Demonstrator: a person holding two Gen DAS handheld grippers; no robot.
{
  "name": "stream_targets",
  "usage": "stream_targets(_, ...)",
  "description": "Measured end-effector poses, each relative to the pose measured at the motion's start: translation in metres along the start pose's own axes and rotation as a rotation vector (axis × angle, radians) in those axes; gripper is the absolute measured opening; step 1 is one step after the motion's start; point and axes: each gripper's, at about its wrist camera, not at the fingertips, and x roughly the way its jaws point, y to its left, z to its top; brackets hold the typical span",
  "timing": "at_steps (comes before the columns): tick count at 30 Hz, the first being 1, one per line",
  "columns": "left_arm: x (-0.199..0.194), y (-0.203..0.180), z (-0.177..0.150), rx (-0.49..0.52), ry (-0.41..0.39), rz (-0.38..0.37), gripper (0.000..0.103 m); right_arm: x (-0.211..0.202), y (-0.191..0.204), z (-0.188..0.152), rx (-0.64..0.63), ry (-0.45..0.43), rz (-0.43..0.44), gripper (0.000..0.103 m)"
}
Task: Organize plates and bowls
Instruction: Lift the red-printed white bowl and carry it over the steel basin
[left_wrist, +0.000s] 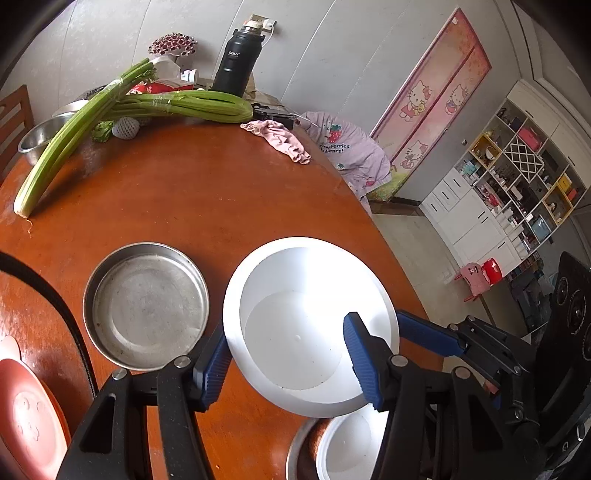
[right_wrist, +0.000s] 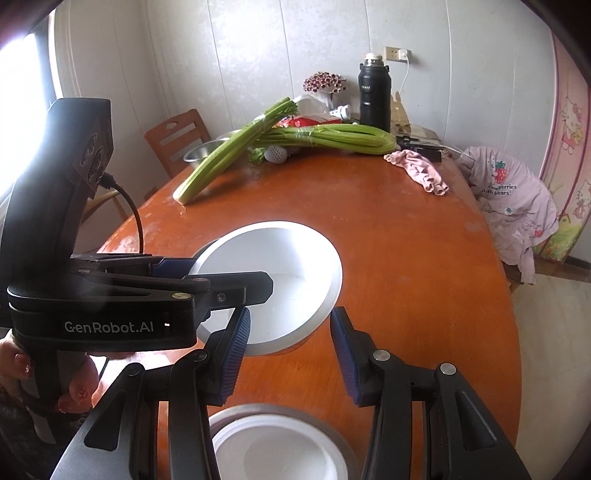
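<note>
— What's the round orange-brown wooden worktop (left_wrist: 192, 192) like?

— Glossy varnish, dulled and smeary in patches. My left tool (left_wrist: 291, 363) has ribbed blue rubbery pads (left_wrist: 364, 363) on matt black plastic arms.

— And the dishes?

— The large white round bowl (left_wrist: 295, 295) looks like smooth, matt foam plastic. The shallow round steel pan (left_wrist: 146, 306) is dull, scuffed metal. The crumpled pink rag (left_wrist: 282, 138) is soft cloth.
</note>
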Motion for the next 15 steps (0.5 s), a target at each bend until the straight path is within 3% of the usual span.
stream_targets(15,-0.034,-0.036,-0.037,0.063,-0.022,-0.026,0.058,-0.057,0.012,-0.034,0.017,-0.074,-0.019,0.048)
